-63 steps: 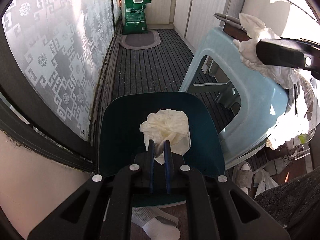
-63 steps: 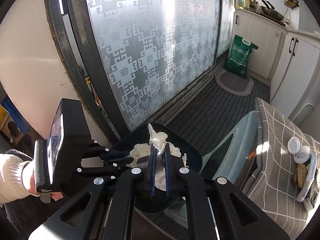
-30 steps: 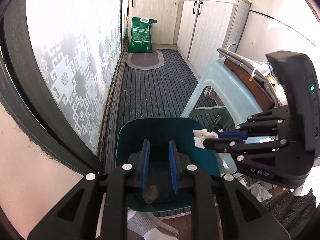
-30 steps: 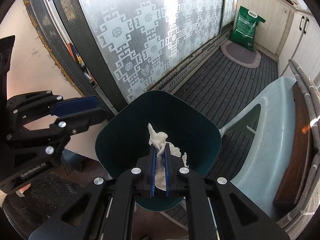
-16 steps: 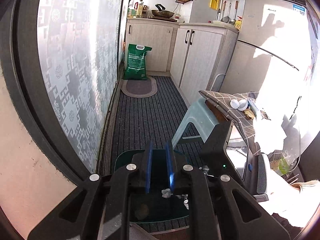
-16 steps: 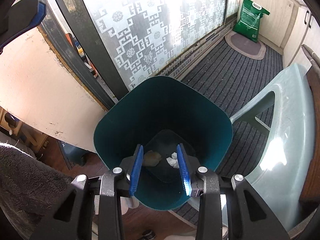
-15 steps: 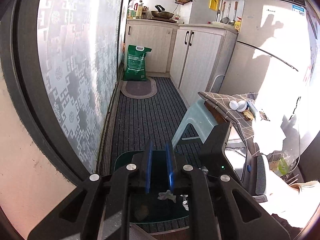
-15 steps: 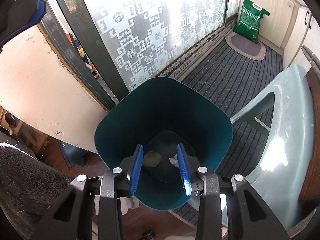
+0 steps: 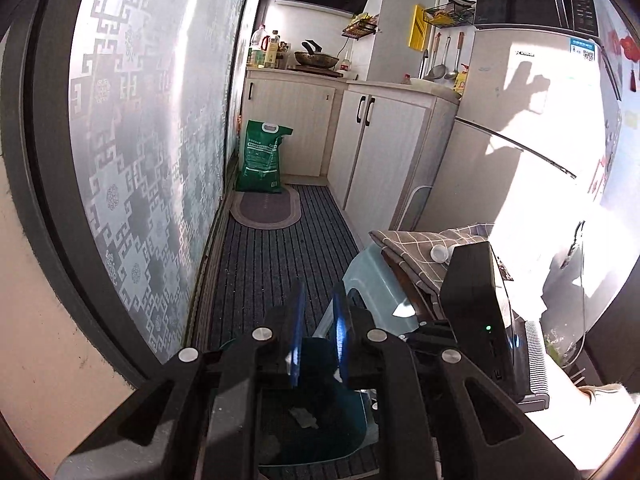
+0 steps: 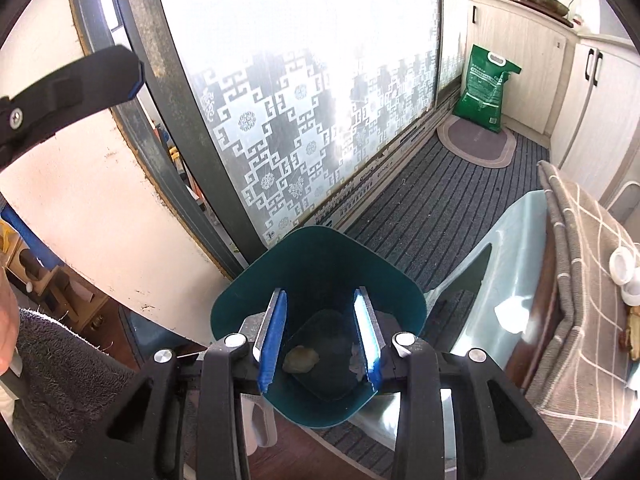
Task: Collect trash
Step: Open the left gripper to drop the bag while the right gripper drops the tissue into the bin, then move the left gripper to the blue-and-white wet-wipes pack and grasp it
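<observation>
A dark teal bin (image 10: 320, 236) stands on the floor by the sliding door. On its bottom lie a crumpled tissue (image 10: 301, 359) and a few white scraps (image 10: 354, 364). My right gripper (image 10: 320, 292) hangs over the bin's mouth, open, with nothing between its blue pads. My left gripper (image 9: 320, 292) is higher up, pointing along the floor, shut and empty. Beneath it shows the bin (image 9: 340, 412) with a paper scrap (image 9: 304, 418) inside. The right gripper's black body (image 9: 476, 300) sits at the right of the left wrist view. One left finger (image 10: 120, 72) shows at the upper left of the right wrist view.
A pale blue stool (image 10: 516, 260) stands right of the bin, with a checked cloth (image 10: 580, 240) and white caps (image 10: 624, 268) on top. A frosted patterned door (image 10: 300, 120) runs along the left. A green bag (image 9: 262, 156), an oval mat (image 9: 266, 210) and cabinets (image 9: 384, 152) lie further along.
The right gripper let go of the tissue, which dropped into the bin, then rose slightly. The left gripper lifted and tilted up, so the bin slid low in its view.
</observation>
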The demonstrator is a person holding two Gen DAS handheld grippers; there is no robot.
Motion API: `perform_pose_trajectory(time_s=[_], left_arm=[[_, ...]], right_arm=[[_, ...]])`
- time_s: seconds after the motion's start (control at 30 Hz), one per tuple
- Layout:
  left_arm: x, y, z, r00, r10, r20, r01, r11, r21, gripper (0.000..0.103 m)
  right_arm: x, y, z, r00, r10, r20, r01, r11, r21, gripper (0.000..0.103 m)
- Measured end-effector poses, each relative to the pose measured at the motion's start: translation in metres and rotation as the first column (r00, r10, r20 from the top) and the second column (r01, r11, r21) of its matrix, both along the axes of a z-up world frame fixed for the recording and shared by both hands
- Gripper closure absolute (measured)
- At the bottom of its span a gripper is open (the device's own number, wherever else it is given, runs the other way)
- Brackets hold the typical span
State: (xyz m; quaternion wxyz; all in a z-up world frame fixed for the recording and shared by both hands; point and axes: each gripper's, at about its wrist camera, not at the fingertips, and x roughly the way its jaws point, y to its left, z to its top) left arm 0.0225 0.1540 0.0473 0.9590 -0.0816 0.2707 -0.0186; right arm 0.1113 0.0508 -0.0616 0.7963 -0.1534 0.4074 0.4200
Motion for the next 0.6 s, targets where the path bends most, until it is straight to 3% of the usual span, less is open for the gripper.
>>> perform_pose_trajectory(time_s=[0.3,0.6], left_arm=[[0.016,-0.033,0.008,0.998,-0.054,0.008,0.054,0.998,-0.008,0.084],[0.043,-0.082,0.008,0.991,-0.131,0.005,0.131,0.991,-0.028,0.074]], right_arm=[[0.010,-0.064,0.039,0.987,-0.112,0.112,0.106,0.993,0.056,0.068],[0.018,-0.133,0.061,0.949,-0.227,0.218,0.219,0.974,0.063,0.068]])
